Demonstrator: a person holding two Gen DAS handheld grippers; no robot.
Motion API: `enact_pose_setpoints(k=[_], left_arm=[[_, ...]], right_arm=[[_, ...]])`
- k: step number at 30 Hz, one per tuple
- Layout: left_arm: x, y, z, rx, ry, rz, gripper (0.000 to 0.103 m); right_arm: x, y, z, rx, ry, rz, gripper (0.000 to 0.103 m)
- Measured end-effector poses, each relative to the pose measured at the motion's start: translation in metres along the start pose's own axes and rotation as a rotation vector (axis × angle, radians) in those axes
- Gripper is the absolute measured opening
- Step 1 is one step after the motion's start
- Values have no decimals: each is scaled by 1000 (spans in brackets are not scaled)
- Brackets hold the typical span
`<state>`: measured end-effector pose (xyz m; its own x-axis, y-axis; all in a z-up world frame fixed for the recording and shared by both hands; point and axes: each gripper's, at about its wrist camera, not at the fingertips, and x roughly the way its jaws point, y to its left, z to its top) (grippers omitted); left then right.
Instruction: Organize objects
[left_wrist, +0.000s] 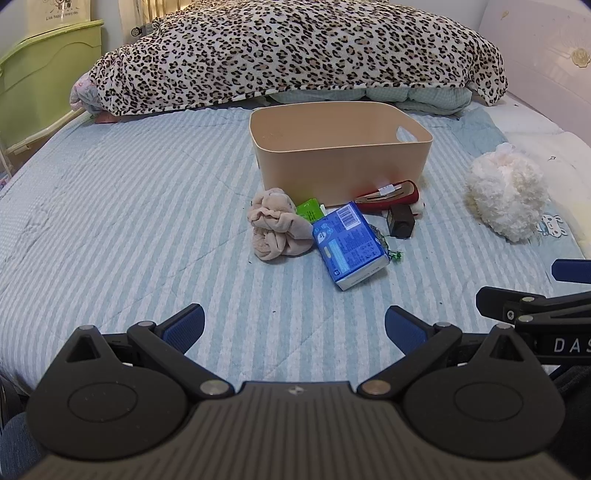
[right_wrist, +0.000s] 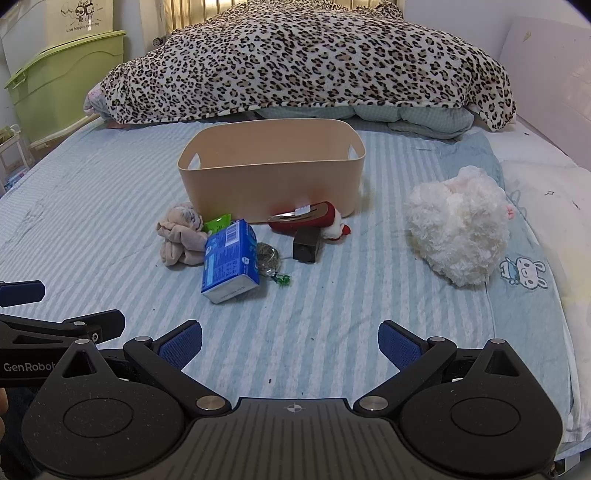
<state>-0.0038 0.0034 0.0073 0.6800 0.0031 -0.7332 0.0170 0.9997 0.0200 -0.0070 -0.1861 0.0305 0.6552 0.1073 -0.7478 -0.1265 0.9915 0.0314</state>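
A beige plastic bin stands on the striped bed. In front of it lie a beige cloth bundle, a blue tissue pack, a green packet, a red case, a dark small box and a metal scourer. A white plush toy lies to the right. My left gripper and right gripper are both open and empty, side by side, well short of the pile.
A leopard-print blanket is heaped behind the bin. A green plastic cabinet stands left of the bed. A pink headboard runs along the right. Striped sheet lies to the left of the pile.
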Motion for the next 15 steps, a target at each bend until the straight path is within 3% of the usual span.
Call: enact_pose_setpoints(k=[15], left_arm=[[33,14,26,17,25,19,103]], right_arm=[[31,8,25,7,30,16,103]])
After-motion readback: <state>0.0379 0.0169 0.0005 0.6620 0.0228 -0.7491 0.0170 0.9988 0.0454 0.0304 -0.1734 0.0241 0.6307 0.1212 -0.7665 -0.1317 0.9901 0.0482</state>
